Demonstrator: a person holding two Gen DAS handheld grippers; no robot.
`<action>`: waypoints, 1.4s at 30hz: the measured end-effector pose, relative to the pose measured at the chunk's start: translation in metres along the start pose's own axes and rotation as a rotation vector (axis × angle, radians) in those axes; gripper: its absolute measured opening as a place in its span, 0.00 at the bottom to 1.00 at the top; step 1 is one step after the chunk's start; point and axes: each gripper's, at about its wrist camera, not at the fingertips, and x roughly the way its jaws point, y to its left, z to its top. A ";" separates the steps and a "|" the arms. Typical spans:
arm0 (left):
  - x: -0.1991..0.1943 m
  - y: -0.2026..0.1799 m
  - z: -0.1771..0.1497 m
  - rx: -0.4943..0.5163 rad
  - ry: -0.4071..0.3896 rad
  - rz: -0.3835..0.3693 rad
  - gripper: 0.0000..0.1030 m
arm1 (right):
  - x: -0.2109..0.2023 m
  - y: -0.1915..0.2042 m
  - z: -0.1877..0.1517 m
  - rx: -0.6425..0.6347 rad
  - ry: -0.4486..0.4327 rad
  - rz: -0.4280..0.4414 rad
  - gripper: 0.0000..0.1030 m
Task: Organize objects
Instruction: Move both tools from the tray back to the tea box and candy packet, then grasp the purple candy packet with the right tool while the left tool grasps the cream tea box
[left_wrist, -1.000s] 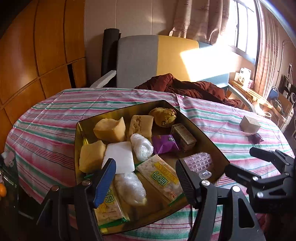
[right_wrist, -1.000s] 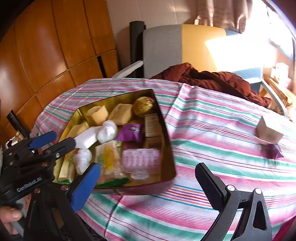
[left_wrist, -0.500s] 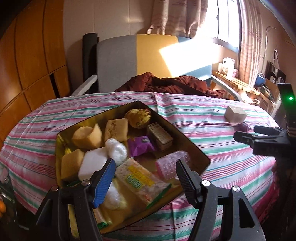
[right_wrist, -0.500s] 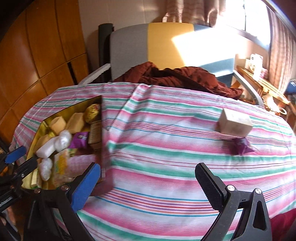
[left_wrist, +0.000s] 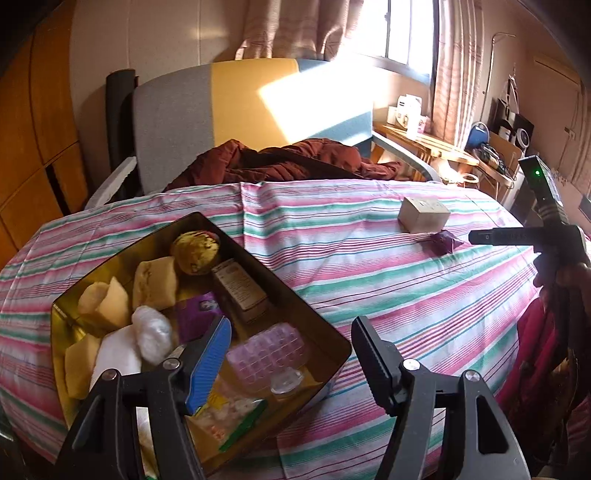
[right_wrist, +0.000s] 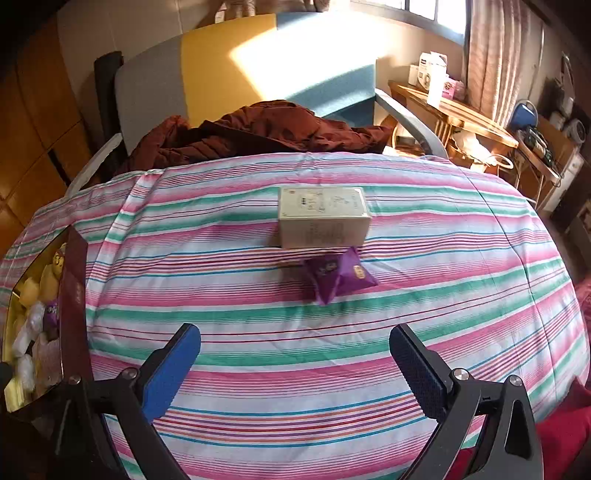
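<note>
Sorting snacks: tin (left_wrist: 110, 275) sits far left on the striped counter (right_wrist: 295, 354), already packed w/ items. Left tool (left_wrist: 291, 354) hovers over its near corner, jaws apart, empty. Right tool (right_wrist: 295, 363) wide open, empty, lined up on the purple packet (right_wrist: 338, 275) just in front of the beige box (right_wrist: 323, 218), prob next pick.

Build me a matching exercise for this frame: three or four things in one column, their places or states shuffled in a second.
1. beige box
2. purple packet
3. muffin
4. right gripper

a. far corner of the gold tin
b. open, empty, above the striped cloth
c. on the cloth, just nearer the camera than the box
d. on the cloth, outside the tin, printed top up

Pairs: 1-d, 2-c, 3-a, 4-b
</note>
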 end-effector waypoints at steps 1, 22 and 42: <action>0.003 -0.003 0.003 0.009 0.005 -0.005 0.67 | 0.003 -0.007 0.002 0.009 0.007 -0.006 1.00; 0.076 -0.078 0.095 0.125 0.070 -0.143 0.67 | 0.101 -0.084 0.037 0.382 0.225 0.202 0.88; 0.209 -0.205 0.169 0.595 0.174 -0.308 0.85 | 0.106 -0.084 0.038 0.222 0.245 0.075 0.48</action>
